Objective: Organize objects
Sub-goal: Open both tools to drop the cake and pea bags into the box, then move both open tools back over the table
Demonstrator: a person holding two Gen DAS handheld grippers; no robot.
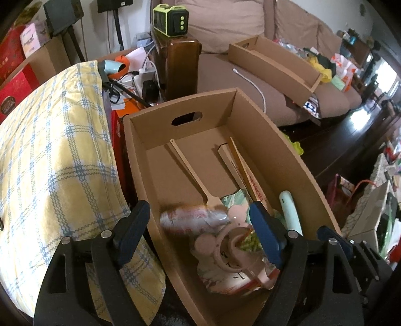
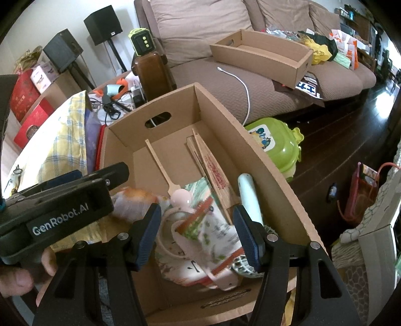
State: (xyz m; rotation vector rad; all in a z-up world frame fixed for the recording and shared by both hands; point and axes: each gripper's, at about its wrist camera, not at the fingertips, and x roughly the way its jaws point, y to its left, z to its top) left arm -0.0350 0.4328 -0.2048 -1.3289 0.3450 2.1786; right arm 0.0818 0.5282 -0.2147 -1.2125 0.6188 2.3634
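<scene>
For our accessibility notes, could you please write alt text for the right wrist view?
The open right gripper hovers over a cardboard box holding a snack packet, a pale green tube and a wooden stick. The left gripper is alongside; a brown sofa lies beyond.

I see a brown sofa [image 2: 263, 82] with big back cushions [image 2: 200, 22] along a pale wall [image 2: 62, 15], dark wood floor [image 2: 338, 140] in front, and two black speakers [image 2: 102, 23] on stands at left.
</scene>
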